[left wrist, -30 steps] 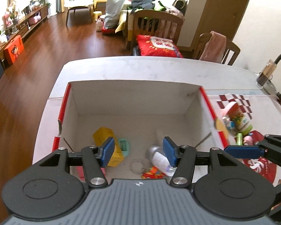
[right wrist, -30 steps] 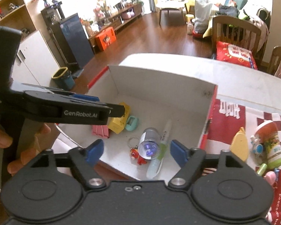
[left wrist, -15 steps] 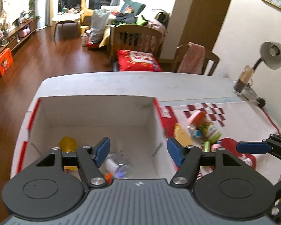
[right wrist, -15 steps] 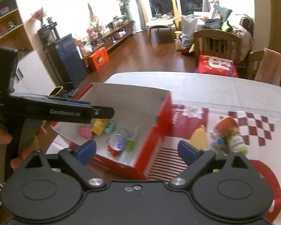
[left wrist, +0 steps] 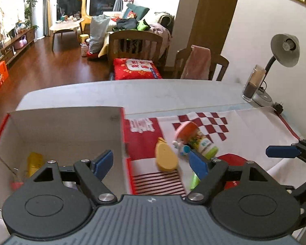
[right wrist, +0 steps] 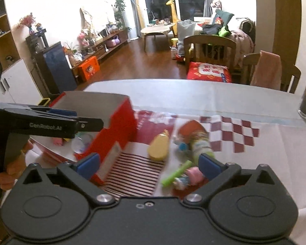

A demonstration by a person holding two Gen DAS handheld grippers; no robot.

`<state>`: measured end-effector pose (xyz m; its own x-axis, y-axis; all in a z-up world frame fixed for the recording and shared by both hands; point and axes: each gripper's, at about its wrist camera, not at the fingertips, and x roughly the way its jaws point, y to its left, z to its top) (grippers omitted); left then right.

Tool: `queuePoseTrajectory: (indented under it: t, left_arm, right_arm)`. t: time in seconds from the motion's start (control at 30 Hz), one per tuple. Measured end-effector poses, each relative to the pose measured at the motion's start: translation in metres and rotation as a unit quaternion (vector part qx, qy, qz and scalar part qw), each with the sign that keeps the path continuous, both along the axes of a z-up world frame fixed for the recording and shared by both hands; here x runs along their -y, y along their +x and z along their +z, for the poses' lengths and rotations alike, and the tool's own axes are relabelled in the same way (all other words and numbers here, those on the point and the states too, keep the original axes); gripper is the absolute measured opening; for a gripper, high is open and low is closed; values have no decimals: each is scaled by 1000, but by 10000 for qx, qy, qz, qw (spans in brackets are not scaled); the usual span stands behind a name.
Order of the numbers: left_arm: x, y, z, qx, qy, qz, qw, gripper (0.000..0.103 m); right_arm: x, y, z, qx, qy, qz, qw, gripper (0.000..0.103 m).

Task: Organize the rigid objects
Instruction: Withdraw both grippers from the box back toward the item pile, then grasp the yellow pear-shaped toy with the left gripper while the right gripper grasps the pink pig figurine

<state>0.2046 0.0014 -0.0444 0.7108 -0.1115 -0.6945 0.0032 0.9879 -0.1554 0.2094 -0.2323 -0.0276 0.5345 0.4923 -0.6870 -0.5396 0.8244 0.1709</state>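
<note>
Left wrist view: left gripper [left wrist: 151,162] with jaws released, just been spreading, nothing between the pads; red box [left wrist: 123,134] toward the bench's left edge, already holding small items; yellow piece [left wrist: 166,157], printed bottle [left wrist: 195,140] and green stick [left wrist: 194,180] loose on the patterned cloth [left wrist: 244,122] nearer the bench's middle; right gripper [left wrist: 281,151] poking in from the right. Right wrist view: right gripper [right wrist: 149,164] with jaws released, also just spreading, empty, hovering above the same cluster plus a pink piece [right wrist: 193,173], blurred; left gripper's side-on arm beside the box. Likely risks: both grippers converging on one tight pile and colliding; wide jaws nudging neighbours or rolling the lying bottle off toward the bench edge.
</note>
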Motion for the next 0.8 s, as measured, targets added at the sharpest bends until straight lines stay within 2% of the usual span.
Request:
queuePoseTrajectory:
  t: [0.23, 0.47, 0.8]
  left_arm:
    - [40, 19, -18, -57, 1, 34, 10000, 81]
    - [66, 42, -44, -170, 231, 116, 9995, 81]
    - [68, 75, -83, -544, 233, 384, 9975, 81]
  right_arm:
    - [24, 7, -27, -125, -206, 94, 9997, 103]
    - [37, 22, -52, -323, -222, 166, 9991, 103]
    - [23, 36, -85, -33, -669, 855, 9941, 102]
